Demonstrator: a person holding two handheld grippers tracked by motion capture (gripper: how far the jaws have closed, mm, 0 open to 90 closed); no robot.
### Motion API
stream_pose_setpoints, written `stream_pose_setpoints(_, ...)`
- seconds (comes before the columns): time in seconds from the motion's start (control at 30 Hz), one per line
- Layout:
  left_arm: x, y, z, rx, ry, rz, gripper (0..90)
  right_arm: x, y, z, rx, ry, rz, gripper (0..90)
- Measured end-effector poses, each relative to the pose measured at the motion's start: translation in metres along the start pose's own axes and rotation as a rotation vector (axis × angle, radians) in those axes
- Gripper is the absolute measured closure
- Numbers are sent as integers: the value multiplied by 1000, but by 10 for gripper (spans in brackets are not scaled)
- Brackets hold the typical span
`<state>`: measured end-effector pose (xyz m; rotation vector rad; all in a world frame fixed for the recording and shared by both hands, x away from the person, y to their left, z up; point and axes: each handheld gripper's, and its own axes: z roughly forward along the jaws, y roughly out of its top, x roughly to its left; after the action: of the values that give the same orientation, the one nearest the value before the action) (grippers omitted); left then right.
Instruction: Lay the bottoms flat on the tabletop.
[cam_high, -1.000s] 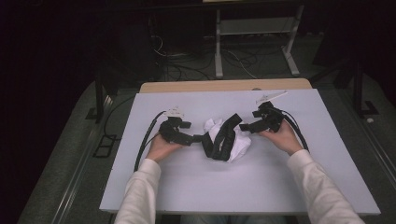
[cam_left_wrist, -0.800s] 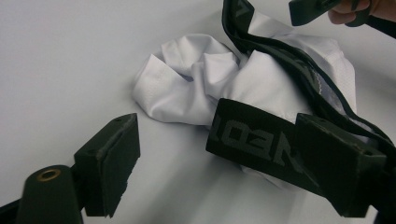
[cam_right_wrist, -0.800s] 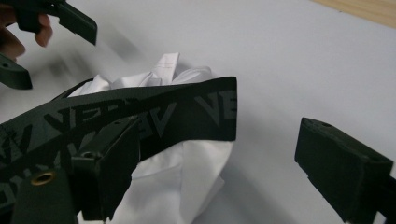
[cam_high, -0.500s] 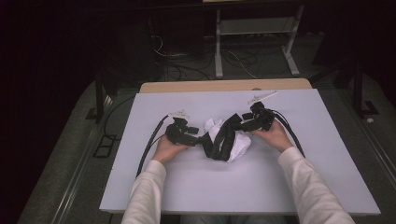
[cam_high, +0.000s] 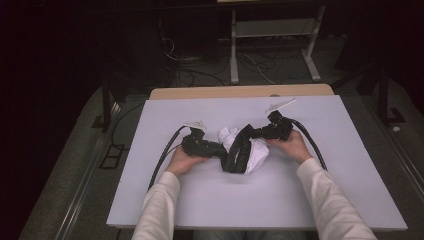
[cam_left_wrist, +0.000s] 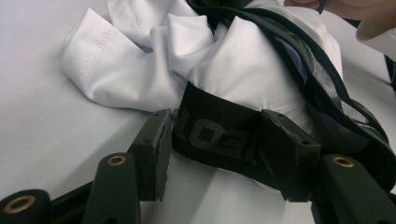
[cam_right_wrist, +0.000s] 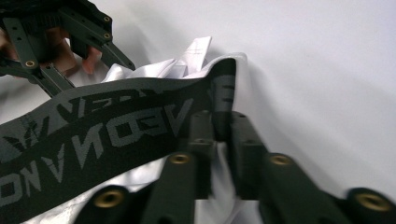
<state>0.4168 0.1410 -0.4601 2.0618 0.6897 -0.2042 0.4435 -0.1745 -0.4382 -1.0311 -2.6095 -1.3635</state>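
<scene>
Here, mid-worktop (cam_high: 165, 210), my right gripper (cam_right_wrist: 219, 126) pinched the black lettered waistband (cam_right_wrist: 116, 133) of the crumpled white garment (cam_high: 257, 152); the left gripper (cam_left_wrist: 212, 140), jaws closing, straddled the band unclamped. I judged seating both grips before spreading it wisest.

A crumpled garment (cam_high: 244, 150) lies on the table (cam_high: 310, 200), about midway between its left and right edges. The left gripper (cam_high: 216, 149) sits just to the garment's left, the right gripper (cam_high: 255, 134) at its right and slightly farther back (both hands rest on the table behind their tools). The garment's waistband (cam_left_wrist: 219, 135) runs across the front of the bundle, between the left gripper's jaws. Beyond the table's far edge stands a metal stand (cam_high: 272, 45) among cables (cam_high: 200, 75) on the floor.
</scene>
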Motion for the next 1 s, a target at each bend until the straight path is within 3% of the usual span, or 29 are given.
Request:
stream_pose_setpoints(0.23,1,1,1,-1,-12,8,567,2,2,-5,11,-6,-20,843)
stream_pose_setpoints(0.43,2,1,0,-1,-18,17,793,-1,4,-20,-8,11,3,846)
stream_pose_setpoints(0.57,-1,2,1,18,5,25,888,-2,6,-38,-9,-19,6,849)
stream_pose_setpoints(0.7,-2,4,-5,6,30,35,889,-10,4,-61,-16,-58,36,851)
stream_pose_setpoints(0.9,-6,8,-15,-35,42,53,889,-24,-6,-77,1,-137,105,851)
stream_pose_setpoints(0.93,-7,9,-17,-45,47,57,876,-26,-7,-78,3,-140,114,850)
stream_pose_setpoints(1.0,-10,11,-20,-64,43,68,745,-29,-12,-78,12,-154,138,850)
